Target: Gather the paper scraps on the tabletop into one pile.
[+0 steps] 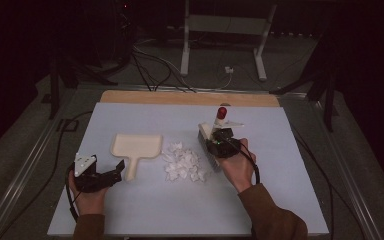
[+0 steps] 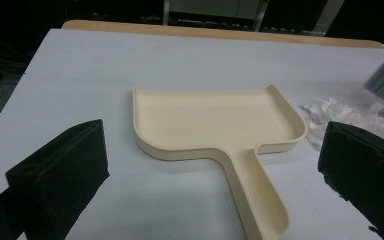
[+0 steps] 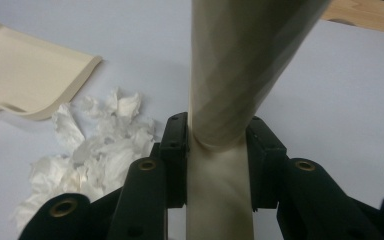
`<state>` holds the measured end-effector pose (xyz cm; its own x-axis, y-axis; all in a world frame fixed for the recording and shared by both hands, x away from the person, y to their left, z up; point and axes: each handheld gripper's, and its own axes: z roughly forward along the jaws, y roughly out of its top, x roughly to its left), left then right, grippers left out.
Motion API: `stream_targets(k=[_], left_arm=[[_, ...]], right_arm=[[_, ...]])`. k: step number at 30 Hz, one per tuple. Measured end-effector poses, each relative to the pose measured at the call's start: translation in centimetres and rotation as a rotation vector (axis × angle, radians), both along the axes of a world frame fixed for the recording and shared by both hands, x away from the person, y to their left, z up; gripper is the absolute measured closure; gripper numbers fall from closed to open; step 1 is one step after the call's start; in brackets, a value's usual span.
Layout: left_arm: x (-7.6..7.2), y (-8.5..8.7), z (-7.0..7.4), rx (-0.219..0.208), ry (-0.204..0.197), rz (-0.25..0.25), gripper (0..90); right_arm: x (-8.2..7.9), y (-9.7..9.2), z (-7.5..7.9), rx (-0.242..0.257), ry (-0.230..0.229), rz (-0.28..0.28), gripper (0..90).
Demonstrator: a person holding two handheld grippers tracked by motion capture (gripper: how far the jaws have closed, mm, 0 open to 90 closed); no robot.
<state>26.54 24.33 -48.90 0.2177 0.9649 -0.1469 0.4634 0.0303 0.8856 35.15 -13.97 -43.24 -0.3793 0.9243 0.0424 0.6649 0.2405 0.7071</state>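
The left gripper [image 1: 116,172], jaws wide and empty at the dustpan's [image 1: 136,147] handle, leaves it free to slide if the right gripper [image 1: 215,142], clamped on the brush [image 1: 211,136], sweeps the paper scraps [image 1: 182,162] from three o'clock.

text: none legible | labels: none | numbers: none | signs: none
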Motion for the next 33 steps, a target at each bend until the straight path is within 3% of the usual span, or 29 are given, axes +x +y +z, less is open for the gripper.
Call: stream_targets(k=[6, 20, 25, 33], left_arm=[[0.0, -0.1, 0.0, 0.007, 0.002, -0.006, 0.5], [0.0, 0.1, 0.0, 0.001, -0.001, -0.004, 0.5], [0.0, 0.1, 0.0, 0.0, 0.002, -0.006, 0.5], [0.1, -0.1, -0.1, 0.003, 0.006, -0.012, 0.5]], right_arm=[[-1.0, 0.1, -0.4, 0.009, 0.014, -0.002, 67.5], [-1.1, 4.9, -1.3, 0.051, -0.005, 0.068, 67.5], [-0.7, 4.1, -0.8, 0.067, -0.012, 0.085, 67.4], [0.8, 2.2, -0.1, 0.039, -0.041, 0.117, 67.4]])
